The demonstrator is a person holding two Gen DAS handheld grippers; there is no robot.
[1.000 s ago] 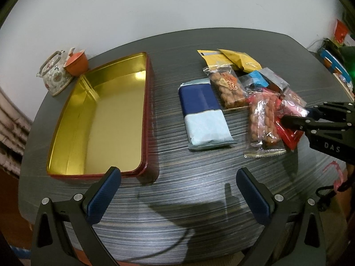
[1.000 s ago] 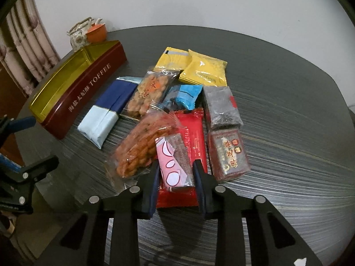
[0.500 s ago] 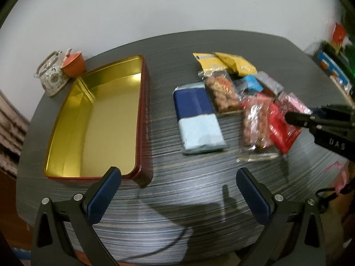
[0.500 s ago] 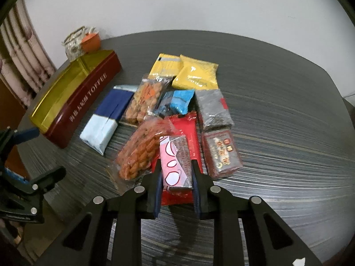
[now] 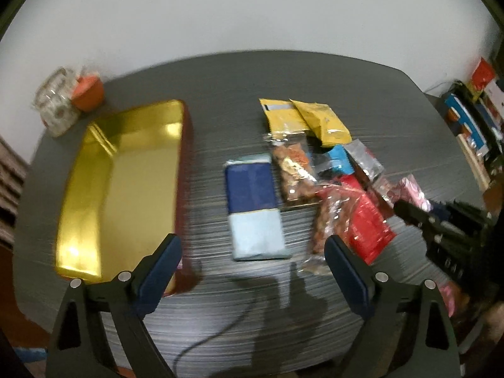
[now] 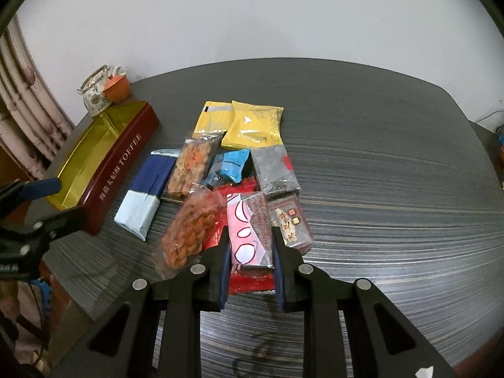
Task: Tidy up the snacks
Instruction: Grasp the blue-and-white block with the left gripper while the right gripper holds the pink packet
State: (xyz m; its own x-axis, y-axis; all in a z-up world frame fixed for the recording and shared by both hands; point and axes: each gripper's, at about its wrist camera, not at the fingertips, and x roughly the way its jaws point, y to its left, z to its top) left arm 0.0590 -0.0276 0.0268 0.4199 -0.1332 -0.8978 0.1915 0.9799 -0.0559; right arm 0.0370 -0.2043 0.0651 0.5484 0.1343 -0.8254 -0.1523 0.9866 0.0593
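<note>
Pink, white-spotted snack packet (image 6: 249, 230)

Left wrist view looked steeply down from above the near edge of the surface (image 5: 220, 299), blurred. Right wrist view looked down from the right side, close over the snack pile (image 6: 239, 170). Both shared the gold tin (image 5: 126, 182) and snacks.

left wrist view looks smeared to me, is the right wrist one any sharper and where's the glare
Left wrist view: motion-blurred, table grain streaked, teapot ghosted; glare patches on the gold inside of the tin; gripper shadows fall on the near table. Right wrist view: much sharper, lettering on the tin's red wall readable, only small highlights on the wrappers. Both bend at the fisheye edges.
</note>
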